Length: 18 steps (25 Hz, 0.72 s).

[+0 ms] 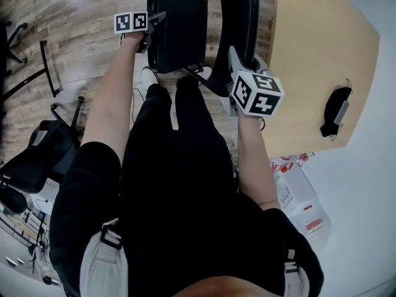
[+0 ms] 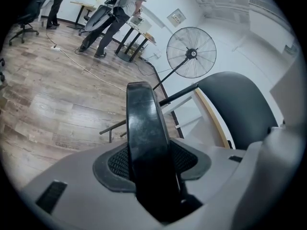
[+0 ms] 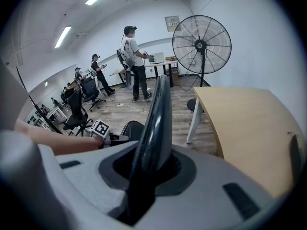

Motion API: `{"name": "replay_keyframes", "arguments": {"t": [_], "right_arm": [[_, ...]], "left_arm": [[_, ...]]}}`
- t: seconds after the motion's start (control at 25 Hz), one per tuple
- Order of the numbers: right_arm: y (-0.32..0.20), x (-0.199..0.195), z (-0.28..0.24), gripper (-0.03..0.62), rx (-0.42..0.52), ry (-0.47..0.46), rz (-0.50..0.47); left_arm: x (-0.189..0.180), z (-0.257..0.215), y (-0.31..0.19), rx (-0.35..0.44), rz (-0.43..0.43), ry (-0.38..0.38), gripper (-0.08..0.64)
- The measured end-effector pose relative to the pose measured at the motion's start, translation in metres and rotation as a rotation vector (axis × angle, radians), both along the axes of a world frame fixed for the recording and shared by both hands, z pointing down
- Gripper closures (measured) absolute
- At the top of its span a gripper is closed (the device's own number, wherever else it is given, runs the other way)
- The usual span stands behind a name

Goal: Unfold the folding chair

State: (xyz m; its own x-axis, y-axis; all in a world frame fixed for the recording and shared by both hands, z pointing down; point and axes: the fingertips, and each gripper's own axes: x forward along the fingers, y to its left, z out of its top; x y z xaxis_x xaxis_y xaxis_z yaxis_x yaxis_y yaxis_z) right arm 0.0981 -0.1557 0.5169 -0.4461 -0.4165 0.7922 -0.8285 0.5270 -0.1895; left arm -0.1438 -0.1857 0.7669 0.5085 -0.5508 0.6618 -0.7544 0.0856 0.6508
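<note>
The black folding chair stands in front of my legs. Its padded seat (image 1: 179,23) is at the top centre of the head view, and its backrest (image 1: 238,17) rises to the right of it. My left gripper (image 1: 148,37) is at the seat's left edge. In the left gripper view the seat's rounded rim (image 2: 144,138) fills the gap of this gripper (image 2: 151,162), with both pads against it. My right gripper (image 1: 238,64) is shut on the thin edge of the backrest (image 3: 156,123), which runs up between its pads (image 3: 146,169).
A light wooden table (image 1: 322,60) stands close on the right with a small black object (image 1: 334,110) on it. An office chair (image 1: 37,153) is at the left and boxes (image 1: 297,197) lie by my right foot. A big standing fan (image 3: 201,44) and several people (image 3: 134,61) are farther off.
</note>
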Motion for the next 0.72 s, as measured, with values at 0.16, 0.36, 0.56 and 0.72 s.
{"name": "replay_keyframes", "arguments": {"t": [0.16, 0.36, 0.56, 0.72], "right_arm": [[-0.001, -0.001, 0.006, 0.52, -0.007, 0.023, -0.002], [0.007, -0.014, 0.014, 0.518, -0.03, 0.071, 0.014], [0.007, -0.015, 0.023, 0.511, -0.055, 0.124, 0.046], [0.008, -0.023, 0.035, 0.509, -0.072, 0.127, 0.061]], "left_arm": [[-0.011, 0.009, 0.005, -0.002, -0.003, 0.031, 0.342], [-0.039, 0.023, 0.018, -0.005, 0.001, 0.064, 0.339], [-0.057, 0.04, 0.025, -0.006, 0.01, 0.095, 0.331], [-0.085, 0.061, 0.033, -0.025, -0.003, 0.123, 0.328]]}}
